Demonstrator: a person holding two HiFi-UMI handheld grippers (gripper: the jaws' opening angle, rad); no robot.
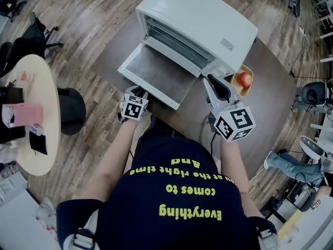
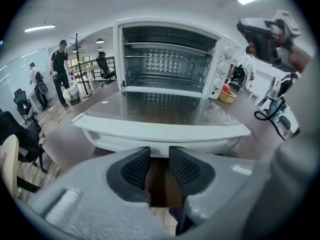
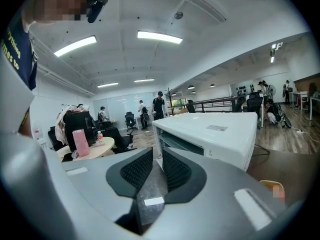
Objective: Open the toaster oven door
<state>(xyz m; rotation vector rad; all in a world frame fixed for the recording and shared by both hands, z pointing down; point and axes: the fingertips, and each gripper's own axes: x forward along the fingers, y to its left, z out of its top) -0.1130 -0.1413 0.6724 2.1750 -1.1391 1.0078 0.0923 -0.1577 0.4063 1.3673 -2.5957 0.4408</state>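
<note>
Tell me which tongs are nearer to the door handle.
Left. The left tongs sit just before the handle, not touching; the right tongs are by the oven's right side.

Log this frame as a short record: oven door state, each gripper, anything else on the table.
door: fully open, lying flat before the toaster oven
left gripper: just short of the handle, jaws slightly apart, empty
right gripper: near the oven's control side, jaws narrowly apart, empty
also on table: bowl holding a red fruit, right of the oven
</note>
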